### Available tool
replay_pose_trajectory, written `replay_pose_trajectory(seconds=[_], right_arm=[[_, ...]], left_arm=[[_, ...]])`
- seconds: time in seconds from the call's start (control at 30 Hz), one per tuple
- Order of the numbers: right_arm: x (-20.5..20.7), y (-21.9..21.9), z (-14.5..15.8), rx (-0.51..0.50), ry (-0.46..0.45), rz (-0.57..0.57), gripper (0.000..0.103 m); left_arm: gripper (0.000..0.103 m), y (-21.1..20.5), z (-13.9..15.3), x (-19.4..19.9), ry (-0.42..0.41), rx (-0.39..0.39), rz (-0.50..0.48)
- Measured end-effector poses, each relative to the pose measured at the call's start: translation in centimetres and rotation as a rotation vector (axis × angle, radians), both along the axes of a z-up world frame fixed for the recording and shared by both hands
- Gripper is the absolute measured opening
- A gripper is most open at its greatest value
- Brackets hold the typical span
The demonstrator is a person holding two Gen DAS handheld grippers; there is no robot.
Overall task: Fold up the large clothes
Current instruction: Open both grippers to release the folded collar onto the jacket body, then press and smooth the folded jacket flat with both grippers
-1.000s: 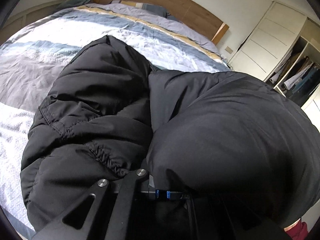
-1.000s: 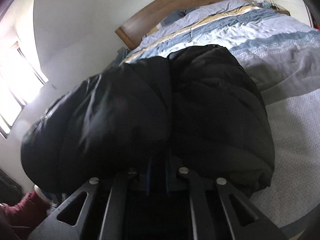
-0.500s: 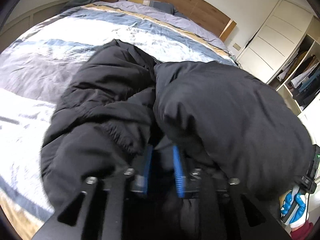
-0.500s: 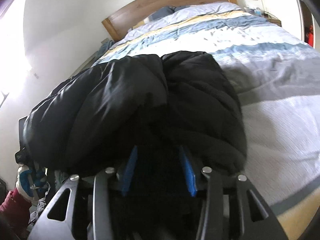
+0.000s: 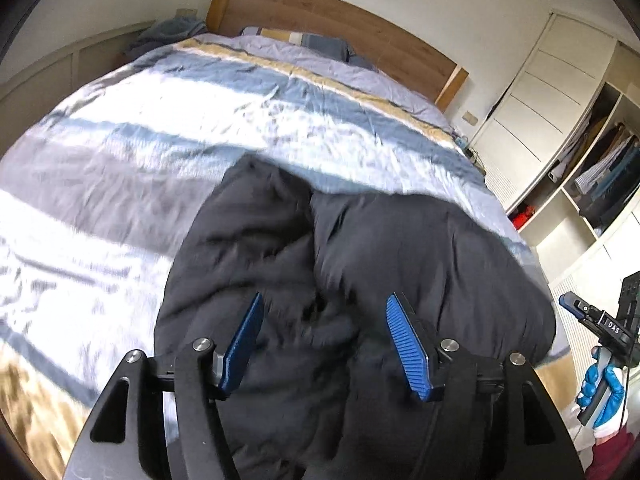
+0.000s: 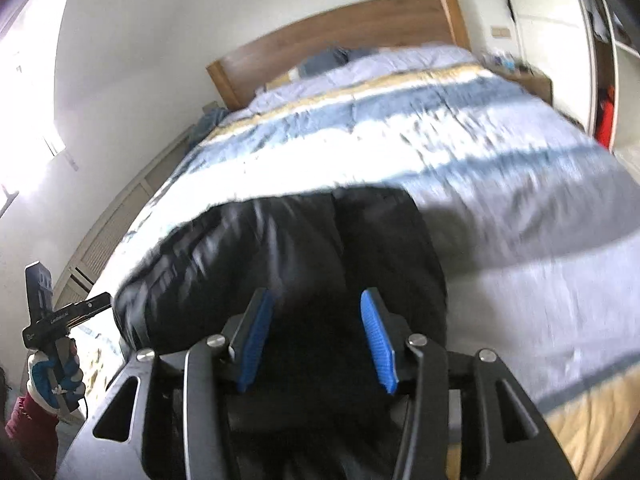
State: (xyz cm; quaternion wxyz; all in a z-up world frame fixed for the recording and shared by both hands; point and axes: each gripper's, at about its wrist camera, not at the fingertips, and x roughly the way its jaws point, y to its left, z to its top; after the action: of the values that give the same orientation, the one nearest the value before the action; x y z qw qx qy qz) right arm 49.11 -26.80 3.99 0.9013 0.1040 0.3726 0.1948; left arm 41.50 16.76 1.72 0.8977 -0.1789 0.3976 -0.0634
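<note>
A bulky black puffer jacket (image 5: pixel 360 264) is lying bunched up near the foot of a bed, on a duvet (image 5: pixel 200 128) striped in blue, white, grey and tan. A deep crease is running down the middle of the jacket, dividing it into two puffy lobes side by side.

In the left wrist view, the left hand-held gripper (image 5: pixel 324 344) is sitting with its jaws spread wide, the blue ribbed pads (image 5: pixel 408 354) standing apart with jacket fabric showing beyond the gap; nothing is clamped between them. In the right wrist view, the right hand-held gripper (image 6: pixel 316 340) is likewise gaping, its blue pads (image 6: pixel 376 344) well apart and gripping nothing, with the dark jacket (image 6: pixel 280 264) lying just ahead of and below them. Whether either set of pads is touching the cloth cannot be told, as both views are blurring.

Each gripper is also showing at the edge of the other's view, held in a blue and white gloved hand: the right one at the right edge of the left view (image 5: pixel 600 384) and the left one at the left edge of the right view (image 6: pixel 54 380).

A wooden headboard (image 5: pixel 340 28) is standing at the far end of the bed, with pillows (image 5: pixel 304 42) against it. A white wardrobe (image 5: pixel 532 108) is standing to the right of the bed, clothes hanging in its open section (image 5: pixel 604 168)
</note>
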Motion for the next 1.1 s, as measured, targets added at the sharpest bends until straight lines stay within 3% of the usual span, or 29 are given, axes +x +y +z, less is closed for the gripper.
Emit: replay_pose_trajectory(seconds=[0.27,0.43,0.57,0.8,1.1], right_arm=[[7.1,6.1,0.6,-0.047,-0.020,0.079,0.046],[11.1,8.9,-1.1,-0.032,0.015,0.101,0.046],[12.5,10.5,-3.3,-0.055,0.044,0.126,0.046],[9.6,11.2,-8.8,-0.137,0.095,0.183,0.047],[2.9,8.8,-10.3,-0.153,0.059,0.194,0.048]], left_arm=[[0.063,-3.6,1.2,8.5,0.022,0.029,-0.041],[0.062,-6.8,1.2,13.1,0.057,0.071,-0.089],[0.062,-8.7,-0.7,14.9,0.091,0.099,-0.133],[0.062,-9.8,-5.6,12.3,0.118,0.131,-0.148],[0.063,-9.9,-7.8,5.6,0.080,0.214,-0.178]])
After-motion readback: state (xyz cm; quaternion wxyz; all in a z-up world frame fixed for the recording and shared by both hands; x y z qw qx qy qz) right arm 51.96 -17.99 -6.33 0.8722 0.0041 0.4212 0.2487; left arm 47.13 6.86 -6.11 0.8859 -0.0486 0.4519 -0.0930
